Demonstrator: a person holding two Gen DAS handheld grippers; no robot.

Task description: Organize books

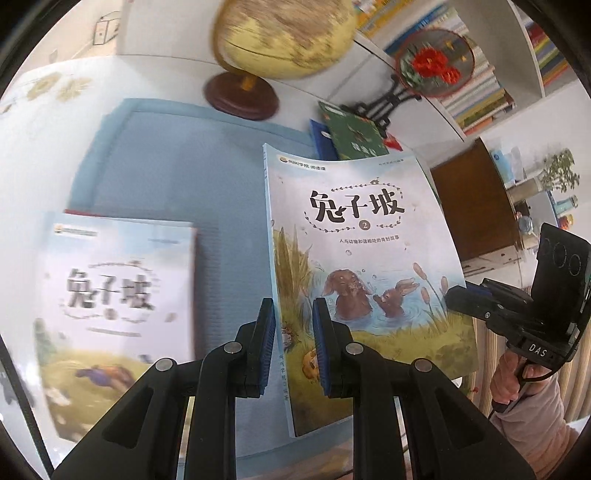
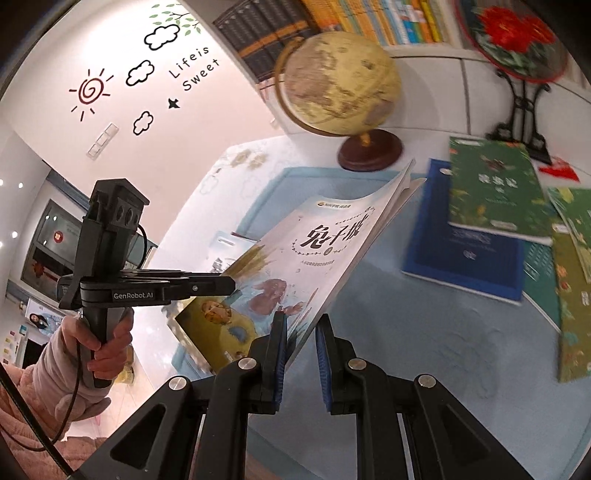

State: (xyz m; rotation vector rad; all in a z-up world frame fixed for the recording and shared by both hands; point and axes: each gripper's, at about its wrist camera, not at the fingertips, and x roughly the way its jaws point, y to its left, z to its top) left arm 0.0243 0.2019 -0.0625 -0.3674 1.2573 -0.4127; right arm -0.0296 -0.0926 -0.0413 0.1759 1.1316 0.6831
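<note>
A pale-blue rabbit storybook marked 2 (image 1: 354,266) is held in the air above the blue mat (image 1: 177,173), tilted. My left gripper (image 1: 293,343) is shut on its spine edge. My right gripper (image 2: 301,350) is shut on its opposite long edge; the book (image 2: 295,258) sags between them. The right gripper also shows in the left wrist view (image 1: 458,299). A matching rabbit book (image 1: 110,306) lies flat on the mat at the left. A green book (image 2: 495,192) lies on a dark blue book (image 2: 458,254) at the right, with more green books (image 2: 576,280) beside them.
A yellow globe (image 2: 340,85) on a brown base stands at the back of the mat. A round red-flower embroidery on a black stand (image 2: 517,40) is at the back right. Bookshelves (image 2: 369,18) full of books line the wall behind.
</note>
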